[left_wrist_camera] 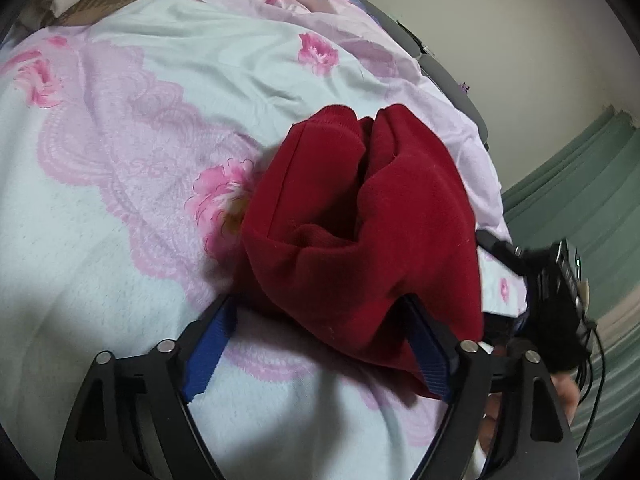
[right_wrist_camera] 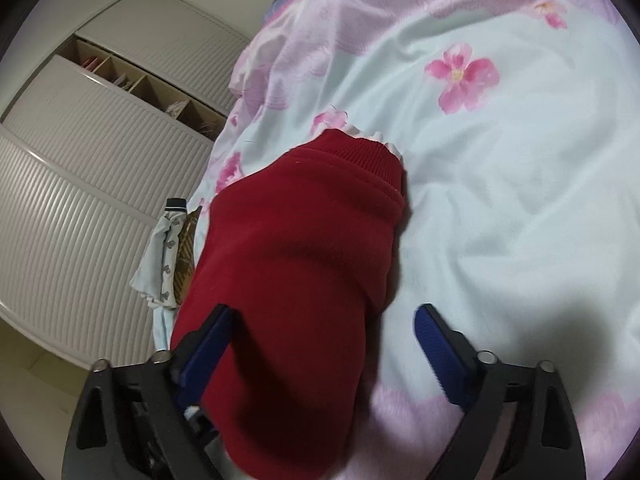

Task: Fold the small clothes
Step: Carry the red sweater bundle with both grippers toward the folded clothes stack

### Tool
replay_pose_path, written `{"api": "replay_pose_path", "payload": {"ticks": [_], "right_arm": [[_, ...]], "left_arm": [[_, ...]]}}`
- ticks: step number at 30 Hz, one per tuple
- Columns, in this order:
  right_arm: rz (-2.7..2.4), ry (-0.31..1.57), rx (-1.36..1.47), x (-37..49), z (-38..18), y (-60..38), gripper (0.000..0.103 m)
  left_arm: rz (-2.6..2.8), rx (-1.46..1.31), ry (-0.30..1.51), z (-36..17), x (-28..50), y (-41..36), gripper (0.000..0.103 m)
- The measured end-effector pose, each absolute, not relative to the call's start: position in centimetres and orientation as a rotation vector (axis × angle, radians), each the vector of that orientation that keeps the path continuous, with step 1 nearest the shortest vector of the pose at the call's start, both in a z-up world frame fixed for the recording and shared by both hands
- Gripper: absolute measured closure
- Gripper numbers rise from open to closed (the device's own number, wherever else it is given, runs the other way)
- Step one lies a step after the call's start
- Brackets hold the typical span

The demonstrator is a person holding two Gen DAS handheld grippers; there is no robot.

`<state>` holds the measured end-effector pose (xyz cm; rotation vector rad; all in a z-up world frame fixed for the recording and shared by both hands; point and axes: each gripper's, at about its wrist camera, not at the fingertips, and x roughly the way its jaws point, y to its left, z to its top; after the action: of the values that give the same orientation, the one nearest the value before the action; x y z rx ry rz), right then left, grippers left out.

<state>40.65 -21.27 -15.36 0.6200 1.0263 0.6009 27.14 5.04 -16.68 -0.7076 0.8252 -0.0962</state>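
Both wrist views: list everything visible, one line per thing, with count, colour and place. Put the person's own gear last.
Red garment: one, dark red with a ribbed hem, bunched on the bed between the two grippers.
Bedspread: one, pale blue-white with pink flowers and lace print, covers the bed.
Wardrobe: one, off-white slatted doors with open cubbies, beside the bed in the right wrist view.
Light garment: one, pale with small dark print, at the bed edge near the wardrobe.
Curtain: one, green, at far right in the left wrist view.
Left gripper: one, black with blue pads, open, around the red garment's edge.
Right gripper: one, black with blue pads, open, straddling the red garment.
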Motion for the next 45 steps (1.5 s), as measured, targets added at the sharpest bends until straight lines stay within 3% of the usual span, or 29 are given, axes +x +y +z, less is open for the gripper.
{"api": "replay_pose_path", "payload": {"ticks": [2, 6, 19, 21, 26, 29, 45], "right_arm": [[0.62, 1.025, 0.626, 41.3, -15.7, -20.9, 0.002], [0.662, 1.028, 0.642, 42.6, -16.5, -20.0, 0.0], [0.76, 1.082, 0.618, 46.3, -18.0, -15.7, 0.0], [0.768, 1.08, 0.617, 46.2, -18.0, -15.7, 0.006], [0.747, 1.052, 0.725, 45.4, -18.0, -17.4, 0.031], [0.742, 1.031, 0.758, 44.6, -17.4, -17.9, 0.036], [0.802, 0.839, 0.732, 40.3, -5.0, -15.3, 0.038]], "left_arm": [[-0.097, -0.707, 0.815, -17.0, 27.3, 5.1, 0.012], [-0.099, -0.697, 0.802, -17.3, 27.8, 4.7, 0.001], [-0.099, -0.78, 0.743, -17.4, 29.9, 5.0, 0.0], [-0.111, -0.785, 0.722, -17.3, 30.2, 4.9, 0.0], [-0.156, -0.783, 0.691, -16.5, 30.5, 4.4, 0.015], [-0.169, -0.772, 0.686, -15.8, 30.2, 4.5, 0.024], [-0.233, -0.732, 0.529, -4.9, 26.2, 8.5, 0.025]]}}
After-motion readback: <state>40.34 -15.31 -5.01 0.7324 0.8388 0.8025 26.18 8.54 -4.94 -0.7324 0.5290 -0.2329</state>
